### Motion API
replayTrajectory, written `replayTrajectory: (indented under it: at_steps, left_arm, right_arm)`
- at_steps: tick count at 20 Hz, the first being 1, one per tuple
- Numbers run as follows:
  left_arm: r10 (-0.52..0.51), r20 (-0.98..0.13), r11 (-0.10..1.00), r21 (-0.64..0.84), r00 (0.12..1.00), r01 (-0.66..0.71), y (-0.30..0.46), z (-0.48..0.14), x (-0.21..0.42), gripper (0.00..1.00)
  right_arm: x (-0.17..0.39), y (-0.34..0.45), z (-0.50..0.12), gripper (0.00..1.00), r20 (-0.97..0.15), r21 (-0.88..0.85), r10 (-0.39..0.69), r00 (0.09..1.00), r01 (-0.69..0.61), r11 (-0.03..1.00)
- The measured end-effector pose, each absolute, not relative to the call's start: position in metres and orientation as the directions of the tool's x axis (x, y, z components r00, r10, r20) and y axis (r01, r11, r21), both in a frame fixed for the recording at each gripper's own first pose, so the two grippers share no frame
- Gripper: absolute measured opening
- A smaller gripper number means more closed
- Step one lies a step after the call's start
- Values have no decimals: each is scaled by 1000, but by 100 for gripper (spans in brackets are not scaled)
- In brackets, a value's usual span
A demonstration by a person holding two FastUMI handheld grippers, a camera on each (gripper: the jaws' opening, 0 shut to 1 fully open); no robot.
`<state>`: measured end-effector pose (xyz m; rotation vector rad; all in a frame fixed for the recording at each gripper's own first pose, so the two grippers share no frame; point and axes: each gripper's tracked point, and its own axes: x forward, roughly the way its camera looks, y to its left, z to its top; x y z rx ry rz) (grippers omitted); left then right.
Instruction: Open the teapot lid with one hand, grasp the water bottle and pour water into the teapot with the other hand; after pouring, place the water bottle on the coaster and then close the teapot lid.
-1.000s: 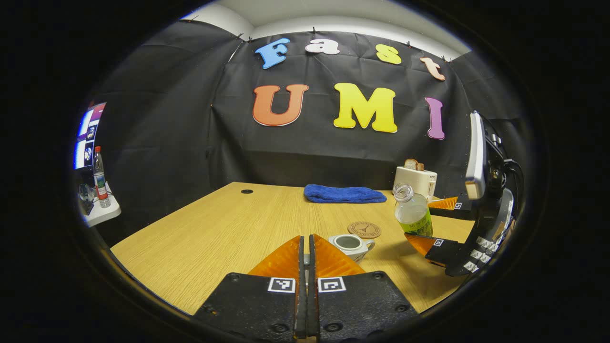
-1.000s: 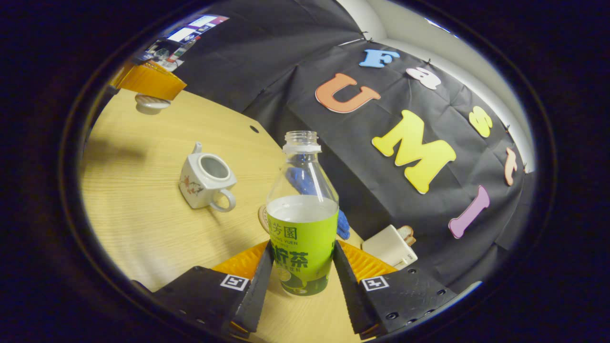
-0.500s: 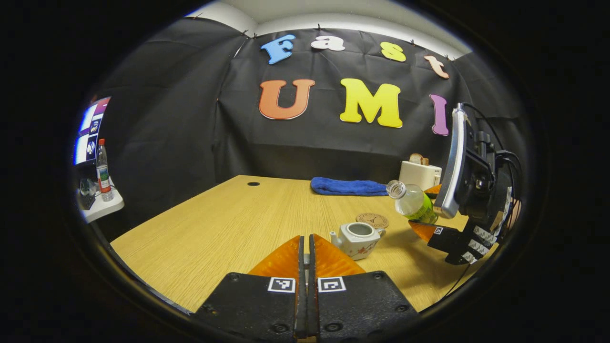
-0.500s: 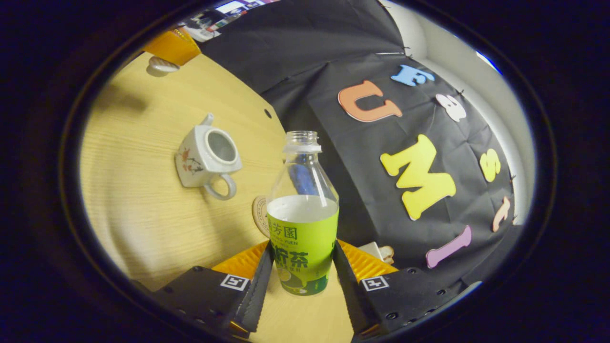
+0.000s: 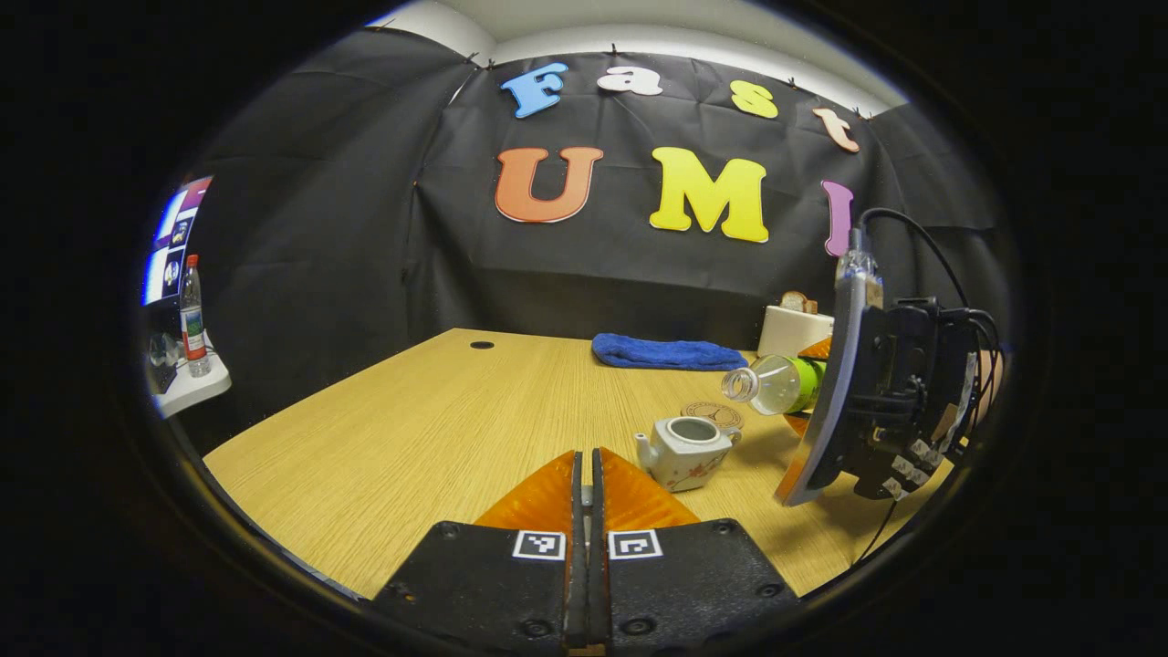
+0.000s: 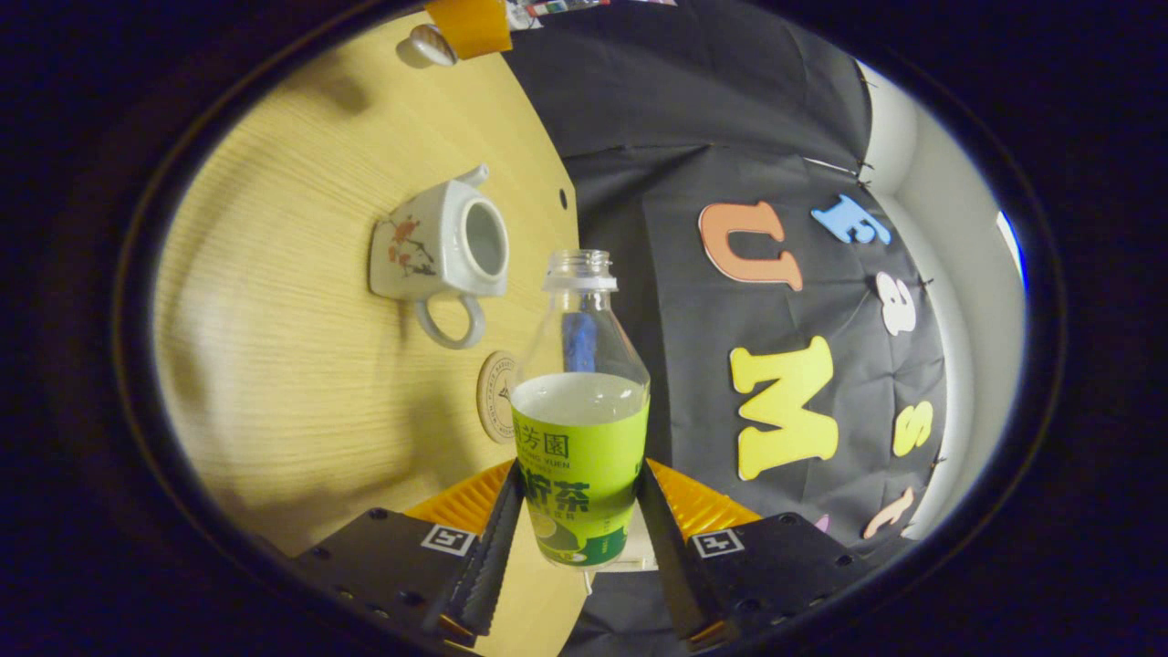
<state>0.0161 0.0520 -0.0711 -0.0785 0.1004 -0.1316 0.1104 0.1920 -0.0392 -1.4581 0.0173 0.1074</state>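
The white teapot (image 5: 683,447) stands on the wooden table (image 5: 438,429) with its top open. My right gripper (image 5: 808,388) is shut on the green-labelled water bottle (image 5: 776,383), which is tipped nearly level, its uncapped mouth just above and right of the teapot. No stream shows at the mouth. In the right gripper view the bottle (image 6: 580,429) sits between my right gripper (image 6: 580,474) fingers, with the teapot (image 6: 443,246) and the round coaster (image 6: 497,397) beyond. My left gripper (image 5: 587,474) is shut on the teapot lid (image 6: 427,44), held over the table.
A folded blue towel (image 5: 663,351) lies at the table's back. A white toaster (image 5: 796,330) with bread stands at the back right. The coaster (image 5: 712,415) lies just behind the teapot. A side shelf (image 5: 187,392) at the left carries another bottle.
My right gripper has rolled the bottle from upright to nearly level and brought its mouth toward the teapot. The left gripper has kept the lid and barely moved.
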Motion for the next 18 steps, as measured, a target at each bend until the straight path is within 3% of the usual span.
replayTrajectory:
  at_steps: [10, 18]
  left_arm:
    - [-128, -97, 990, -64, 987, 123, 59, -78, 12, 3]
    - [-130, -101, 991, -55, 986, 125, 57, -86, 13, 3]
  right_arm:
    - [102, 206, -19, 71, 59, -984, 69, 996, 70, -161]
    - [106, 207, -12, 71, 92, -964, 59, 994, 104, -245]
